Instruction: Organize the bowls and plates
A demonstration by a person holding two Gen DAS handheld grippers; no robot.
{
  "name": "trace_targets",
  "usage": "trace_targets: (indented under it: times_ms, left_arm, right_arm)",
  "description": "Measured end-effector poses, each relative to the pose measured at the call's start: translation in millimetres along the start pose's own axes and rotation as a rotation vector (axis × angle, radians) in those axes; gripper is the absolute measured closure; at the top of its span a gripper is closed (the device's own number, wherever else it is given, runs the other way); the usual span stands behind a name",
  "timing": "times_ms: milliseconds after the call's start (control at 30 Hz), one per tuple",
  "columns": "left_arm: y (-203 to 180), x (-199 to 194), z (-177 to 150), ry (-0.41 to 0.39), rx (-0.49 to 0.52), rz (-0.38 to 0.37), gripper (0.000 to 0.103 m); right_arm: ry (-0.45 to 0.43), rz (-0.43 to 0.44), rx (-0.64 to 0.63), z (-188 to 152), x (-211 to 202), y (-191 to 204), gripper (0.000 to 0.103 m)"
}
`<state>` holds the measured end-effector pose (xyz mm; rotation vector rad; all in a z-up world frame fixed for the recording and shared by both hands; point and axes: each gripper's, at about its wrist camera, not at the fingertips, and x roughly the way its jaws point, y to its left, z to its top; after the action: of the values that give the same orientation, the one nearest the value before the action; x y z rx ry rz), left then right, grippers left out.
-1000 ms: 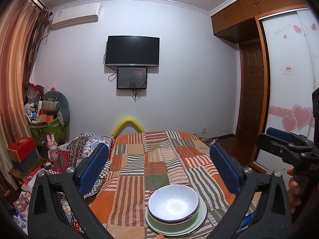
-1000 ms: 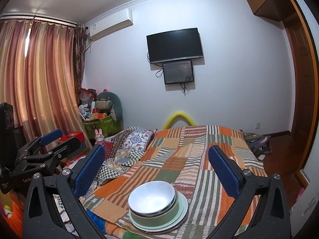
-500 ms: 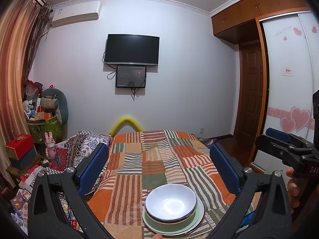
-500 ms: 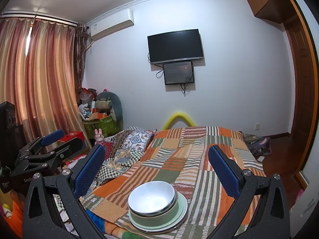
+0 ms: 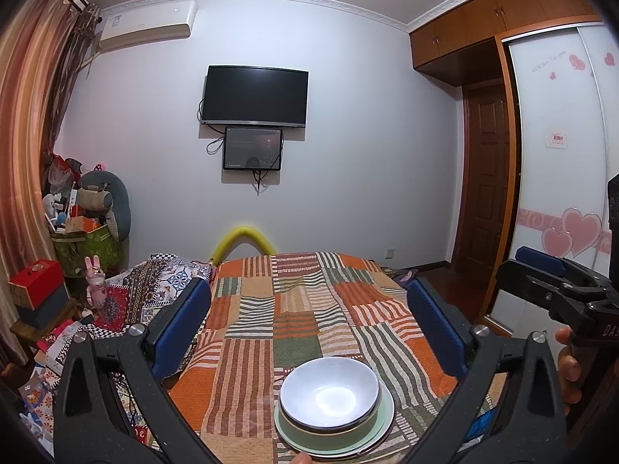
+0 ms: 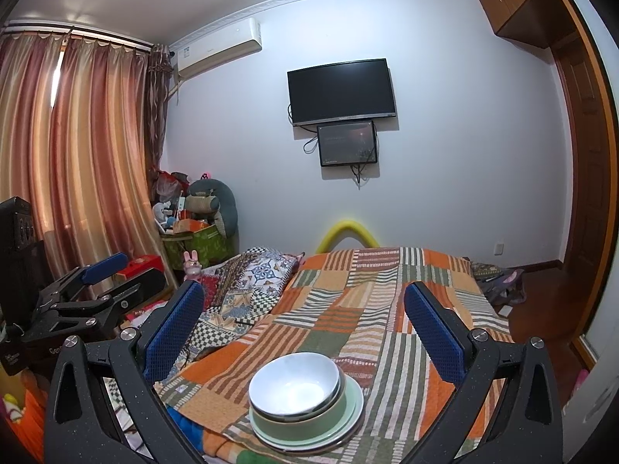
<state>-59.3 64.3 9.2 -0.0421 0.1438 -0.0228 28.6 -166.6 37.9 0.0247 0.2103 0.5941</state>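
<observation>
A stack of bowls and plates sits on the near end of the patchwork bedspread (image 5: 286, 309). A white bowl (image 5: 329, 392) is on top, nested in a green bowl (image 6: 298, 423), on a pale green plate (image 5: 383, 423). The stack also shows in the right wrist view, with the white bowl (image 6: 294, 384) uppermost. My left gripper (image 5: 309, 324) is open and empty, held above and behind the stack. My right gripper (image 6: 303, 323) is open and empty, likewise above the stack. Each gripper shows at the edge of the other's view, the right gripper (image 5: 557, 286) and the left gripper (image 6: 89, 290).
A rumpled patterned quilt (image 6: 247, 286) lies on the bed's left side. Boxes and toys (image 5: 77, 239) crowd the left corner by the curtain (image 6: 77, 154). A wardrobe (image 5: 561, 154) and door (image 5: 487, 178) stand on the right. A TV (image 5: 255, 96) hangs on the far wall.
Both grippers have shifted only slightly; the left view has drifted a little so the stack sits somewhat further left. Both stay open and the stack has not moved.
</observation>
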Motion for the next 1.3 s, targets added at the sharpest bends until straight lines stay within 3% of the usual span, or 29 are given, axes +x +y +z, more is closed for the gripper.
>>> trace_targets:
  times_ms: [1300]
  left_arm:
    - [-5.8,-1.6,-0.2,0.011,-0.007,-0.025,0.000]
  right_arm:
    - [-0.002,-0.019,-0.020,0.1,-1.1,4.0,0.000]
